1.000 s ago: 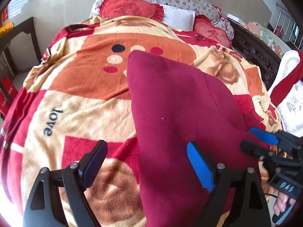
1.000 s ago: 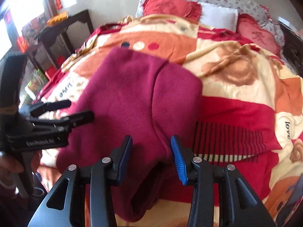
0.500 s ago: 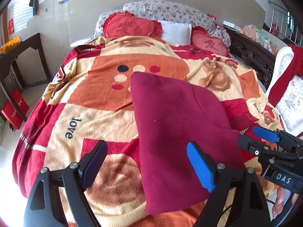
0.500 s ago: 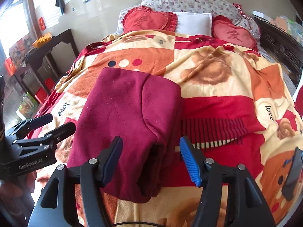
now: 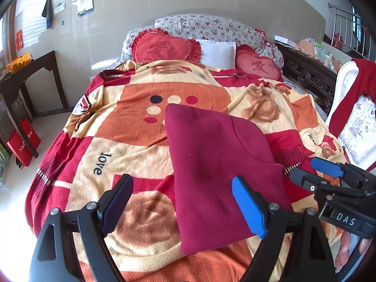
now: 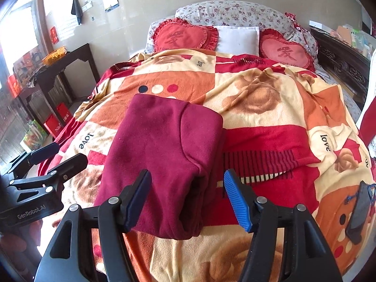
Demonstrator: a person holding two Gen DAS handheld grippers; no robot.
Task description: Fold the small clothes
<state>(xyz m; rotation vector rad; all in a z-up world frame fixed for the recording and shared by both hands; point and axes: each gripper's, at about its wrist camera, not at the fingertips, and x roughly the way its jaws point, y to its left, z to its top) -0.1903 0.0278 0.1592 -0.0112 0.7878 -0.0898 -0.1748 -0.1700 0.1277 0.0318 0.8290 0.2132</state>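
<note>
The garment [image 6: 162,155], a dark red fleece piece, lies folded into a rough rectangle on the blanket [image 6: 270,108], toward the foot of the bed and at about 12 o'clock from both cameras. Its right edge shows stacked layers with a dark opening at the near corner, which suggests the sides were brought in over the middle so the bundle stays compact. The right gripper [image 6: 188,199] hangs above the near right corner at about 6 o'clock in its own view, fingers spread wide and grasping nothing; the cloth passes beneath them without being pinched. The left gripper [image 5: 182,204] is likewise released, its blue pad over the garment's near edge and its dark pad out over bare blanket at 7 o'clock. Both seem to be held clear of the cloth so that the fold is not dragged out of shape. A phone [image 6: 359,209] rests on the blanket at 4 o'clock in the right view, well apart from the garment. Judging by the tidy outline, the fold looks essentially finished.
</note>
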